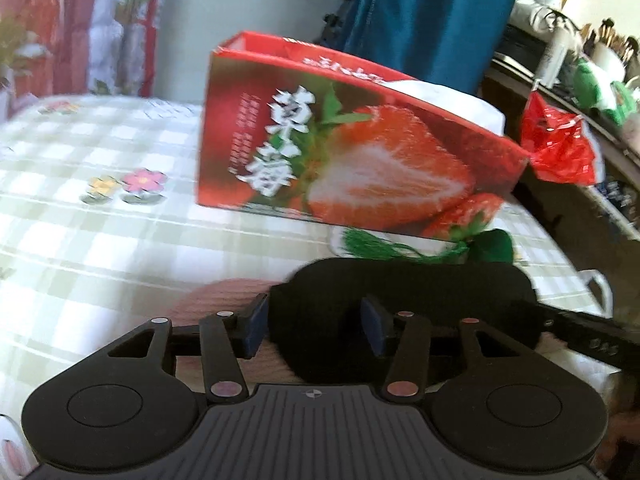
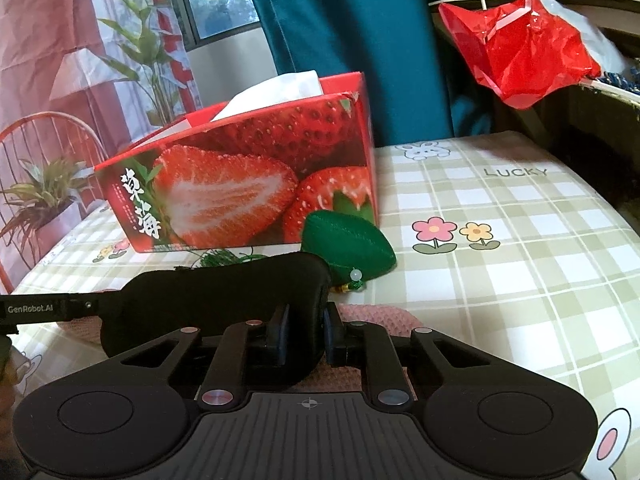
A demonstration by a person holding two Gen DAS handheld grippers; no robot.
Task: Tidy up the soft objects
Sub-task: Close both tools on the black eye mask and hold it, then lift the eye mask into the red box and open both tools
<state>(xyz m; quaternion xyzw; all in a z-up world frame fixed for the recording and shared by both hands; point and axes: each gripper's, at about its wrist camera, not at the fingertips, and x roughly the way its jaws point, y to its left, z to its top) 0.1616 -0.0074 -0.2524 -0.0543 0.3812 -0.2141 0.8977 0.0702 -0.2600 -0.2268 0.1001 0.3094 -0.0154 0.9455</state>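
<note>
- Now, from my left wrist view: my left gripper point(image 1: 316, 326) stands about half open, its blue pads point(image 1: 256, 328) either side of the near left end of the black eye mask point(image 1: 400, 300); the pads do not press it, so I hold nothing here.
- Its long axis runs left to right across my jaws, just in front of the fingertips, with the bulk of it off to the right.
- A black strap point(image 1: 592, 336) leads from the mask's right end toward the lower right edge.
- Beyond the mask, farther off, lies one green tasselled pouch point(image 1: 492, 242), and behind it one strawberry tissue box point(image 1: 352, 152) on the checked tablecloth point(image 1: 100, 216); one red plastic bag point(image 1: 560, 148) hangs at far right.
- A pink knitted cloth point(image 1: 224, 294) shows under the mask.
- Then, from my right wrist view: my right gripper point(image 2: 306, 336) is nearly closed and pinches the mask's near right edge point(image 2: 224, 300) between its pads.
- From here the mask stretches away to the left, toward my other hand.
- Count: one mask, one pouch point(image 2: 348, 240), one box point(image 2: 248, 184), one pink cloth point(image 2: 376, 314).
- I judge the right hand has the mask in hand, and the next move turns on the left closing on its own end.
</note>
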